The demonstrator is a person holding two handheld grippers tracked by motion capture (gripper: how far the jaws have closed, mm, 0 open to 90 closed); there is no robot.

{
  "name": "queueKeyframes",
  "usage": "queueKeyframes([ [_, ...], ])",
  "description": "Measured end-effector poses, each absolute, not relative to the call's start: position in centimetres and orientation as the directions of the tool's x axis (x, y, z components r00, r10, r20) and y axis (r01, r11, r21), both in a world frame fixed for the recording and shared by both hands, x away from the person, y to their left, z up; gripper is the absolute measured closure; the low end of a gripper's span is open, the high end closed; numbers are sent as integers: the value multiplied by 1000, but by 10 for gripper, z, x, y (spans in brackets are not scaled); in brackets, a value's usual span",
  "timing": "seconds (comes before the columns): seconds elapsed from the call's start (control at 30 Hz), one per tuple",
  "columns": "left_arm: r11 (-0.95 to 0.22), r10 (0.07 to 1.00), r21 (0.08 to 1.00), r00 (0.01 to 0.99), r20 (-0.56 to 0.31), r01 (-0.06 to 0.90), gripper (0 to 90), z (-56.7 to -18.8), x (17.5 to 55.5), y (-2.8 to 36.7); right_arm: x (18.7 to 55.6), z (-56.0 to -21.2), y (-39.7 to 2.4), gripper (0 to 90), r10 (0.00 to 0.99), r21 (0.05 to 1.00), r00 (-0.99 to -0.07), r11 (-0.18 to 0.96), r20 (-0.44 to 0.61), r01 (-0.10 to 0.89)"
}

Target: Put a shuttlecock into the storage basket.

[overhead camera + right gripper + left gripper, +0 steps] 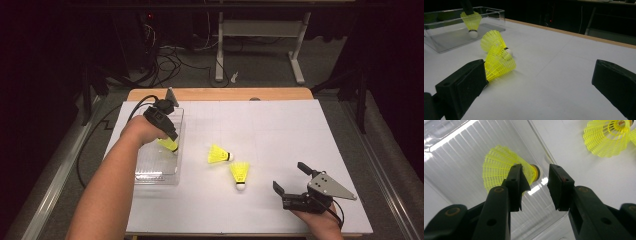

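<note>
A person's left claw (172,142) reaches down into a clear, ribbed plastic tray (150,172) at the left of the white desk (280,125). Its jaws stand partly apart, one pad beside a yellow plastic shuttlecock (499,166) inside the tray, not pinching it. Two more yellow shuttlecocks (218,154) (240,174) lie mid-desk. The right claw (290,177) rests wide open and empty near the front edge.

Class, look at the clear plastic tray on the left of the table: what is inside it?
One yellow shuttlecock lies inside the clear tray, between the open jaws of the left gripper. One jaw hides part of its skirt.
</note>
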State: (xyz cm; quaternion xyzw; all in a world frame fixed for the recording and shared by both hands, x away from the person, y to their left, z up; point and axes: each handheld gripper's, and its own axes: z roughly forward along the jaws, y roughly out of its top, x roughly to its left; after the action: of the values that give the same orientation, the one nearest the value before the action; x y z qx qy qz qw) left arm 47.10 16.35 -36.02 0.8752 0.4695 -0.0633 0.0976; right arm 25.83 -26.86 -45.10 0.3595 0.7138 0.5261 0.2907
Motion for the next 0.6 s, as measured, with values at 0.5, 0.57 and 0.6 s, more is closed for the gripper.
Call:
queueKeyframes([
  [0.5, -524, 818, 115, 536, -207, 844, 483, -359, 472, 162, 258, -451, -268, 2, 818, 959, -575, 192, -38, 209],
  [0.57, -514, 823, 124, 529, -205, 849, 426, -358, 472, 163, 259, -451, -268, 3, 818, 958, -575, 193, -39, 210],
  [0.6, -514, 824, 130, 530, -199, 848, 402, -358, 472, 163, 259, -451, -268, 3, 817, 958, -575, 194, -39, 210],
])
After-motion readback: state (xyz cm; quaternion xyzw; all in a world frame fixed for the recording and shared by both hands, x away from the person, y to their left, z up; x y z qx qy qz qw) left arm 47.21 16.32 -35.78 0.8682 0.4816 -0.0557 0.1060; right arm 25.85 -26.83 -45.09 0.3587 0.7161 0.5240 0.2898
